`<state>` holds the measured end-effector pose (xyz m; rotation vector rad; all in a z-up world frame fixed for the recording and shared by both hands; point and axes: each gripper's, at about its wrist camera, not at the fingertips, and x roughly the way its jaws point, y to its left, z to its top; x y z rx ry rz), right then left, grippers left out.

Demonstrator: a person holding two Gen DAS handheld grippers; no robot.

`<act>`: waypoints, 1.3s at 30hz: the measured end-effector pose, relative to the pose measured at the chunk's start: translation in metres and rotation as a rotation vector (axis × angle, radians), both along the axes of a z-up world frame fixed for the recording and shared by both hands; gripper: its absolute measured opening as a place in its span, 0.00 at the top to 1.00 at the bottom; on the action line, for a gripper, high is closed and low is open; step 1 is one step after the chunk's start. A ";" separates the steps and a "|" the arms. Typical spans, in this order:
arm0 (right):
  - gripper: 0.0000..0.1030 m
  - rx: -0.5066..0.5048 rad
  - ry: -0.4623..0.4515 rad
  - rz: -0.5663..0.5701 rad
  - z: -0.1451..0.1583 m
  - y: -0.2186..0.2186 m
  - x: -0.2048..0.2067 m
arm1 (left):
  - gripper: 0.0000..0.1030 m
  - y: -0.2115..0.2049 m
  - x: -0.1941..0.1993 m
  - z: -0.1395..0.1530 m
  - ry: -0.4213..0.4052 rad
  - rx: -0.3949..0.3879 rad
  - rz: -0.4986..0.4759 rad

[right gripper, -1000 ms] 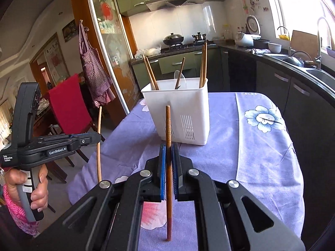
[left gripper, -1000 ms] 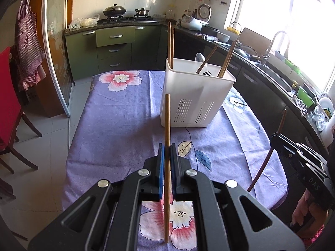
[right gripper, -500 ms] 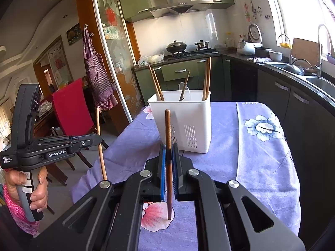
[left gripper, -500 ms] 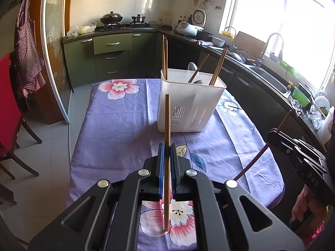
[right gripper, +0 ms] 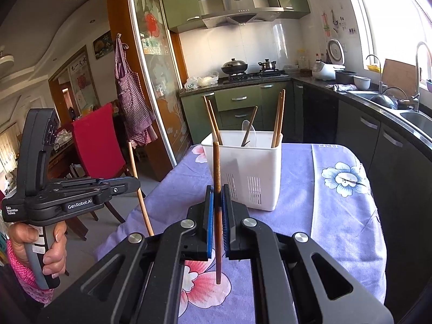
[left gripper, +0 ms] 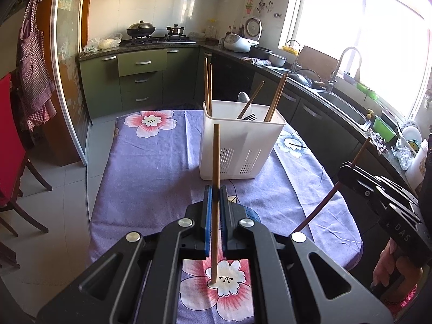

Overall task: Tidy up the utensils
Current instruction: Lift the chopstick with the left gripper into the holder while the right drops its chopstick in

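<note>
Each gripper, left (left gripper: 215, 189) and right (right gripper: 217, 189), has jaws pinching a light, stiff, rather slippery chopstick (left gripper: 215, 178) mid-shaft at frame centre, upright, short of the white holder (left gripper: 243, 145) on the counter (left gripper: 151, 178)

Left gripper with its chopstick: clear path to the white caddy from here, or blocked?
Probably clear. The left gripper is shut on a light chopstick, and only bare tablecloth lies before the white caddy. The right gripper sits off to the side. The caddy's near section looks open.
</note>
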<state>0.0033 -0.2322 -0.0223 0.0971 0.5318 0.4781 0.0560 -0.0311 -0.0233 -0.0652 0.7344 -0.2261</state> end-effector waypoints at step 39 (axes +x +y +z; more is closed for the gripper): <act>0.94 0.020 -0.247 -0.118 0.150 -0.014 0.134 | 0.95 -0.029 0.101 0.171 -0.299 -0.002 -0.045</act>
